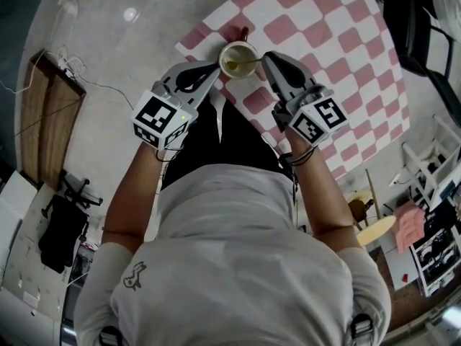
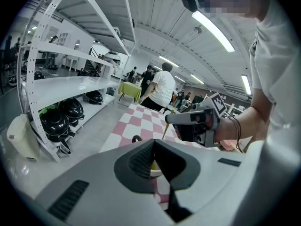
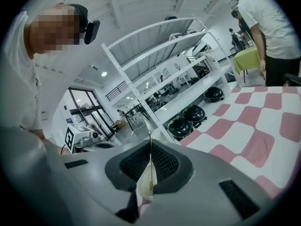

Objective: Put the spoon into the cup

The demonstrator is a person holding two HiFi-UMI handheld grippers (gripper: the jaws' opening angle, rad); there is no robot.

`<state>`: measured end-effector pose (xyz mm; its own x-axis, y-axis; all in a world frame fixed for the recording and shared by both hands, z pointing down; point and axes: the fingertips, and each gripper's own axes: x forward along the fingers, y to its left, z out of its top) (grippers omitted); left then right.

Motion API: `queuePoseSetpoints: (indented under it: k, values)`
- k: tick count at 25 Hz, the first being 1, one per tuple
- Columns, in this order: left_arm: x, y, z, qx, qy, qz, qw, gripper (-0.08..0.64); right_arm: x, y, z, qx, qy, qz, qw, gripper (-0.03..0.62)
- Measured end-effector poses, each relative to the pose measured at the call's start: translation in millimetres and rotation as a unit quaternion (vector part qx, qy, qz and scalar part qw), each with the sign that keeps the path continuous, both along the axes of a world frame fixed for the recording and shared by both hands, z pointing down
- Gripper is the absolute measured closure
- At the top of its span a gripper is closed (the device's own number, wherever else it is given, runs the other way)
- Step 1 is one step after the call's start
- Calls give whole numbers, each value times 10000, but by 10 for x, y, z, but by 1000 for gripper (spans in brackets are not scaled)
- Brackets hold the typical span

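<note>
A cream cup (image 1: 238,58) with a dark handle stands near the edge of a pink-and-white checked table (image 1: 338,42). My left gripper (image 1: 217,68) is at the cup's left rim, and its jaws look shut on the cup wall (image 2: 154,172). On the cup's right, my right gripper (image 1: 264,58) is shut on the handle of a thin golden spoon (image 1: 245,63). The spoon slants down into the cup, its bowl inside near the left. In the right gripper view the spoon (image 3: 150,161) runs edge-on between the pads. From the left gripper view the spoon (image 2: 165,130) hangs below the right gripper (image 2: 175,118).
The cup sits close to the table's near corner, with grey floor (image 1: 122,49) to the left. A wooden board (image 1: 43,114) lies on the floor at far left. White shelves with black helmets (image 2: 56,121) stand beside the table. People stand beyond the table's far end (image 2: 160,86).
</note>
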<state>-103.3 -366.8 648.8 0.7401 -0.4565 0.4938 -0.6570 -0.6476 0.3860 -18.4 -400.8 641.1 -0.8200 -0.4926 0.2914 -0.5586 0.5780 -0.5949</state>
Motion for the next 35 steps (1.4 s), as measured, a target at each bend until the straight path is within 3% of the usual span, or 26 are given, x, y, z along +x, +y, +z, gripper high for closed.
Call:
queuePoseSetpoints:
  k: [21, 30, 35]
  values:
    - [-132, -125, 197, -193, -9, -253, 9995, 546, 10, -75, 400, -406, -26, 8, 9992, 557]
    - [-126, -134, 135, -158, 47, -356, 9992, 546, 94, -111, 537, -584, -95, 241, 9980, 555]
    - [-98, -107, 99, -131, 67, -369, 9992, 546, 155, -100, 517, -557, -157, 307, 9979, 525]
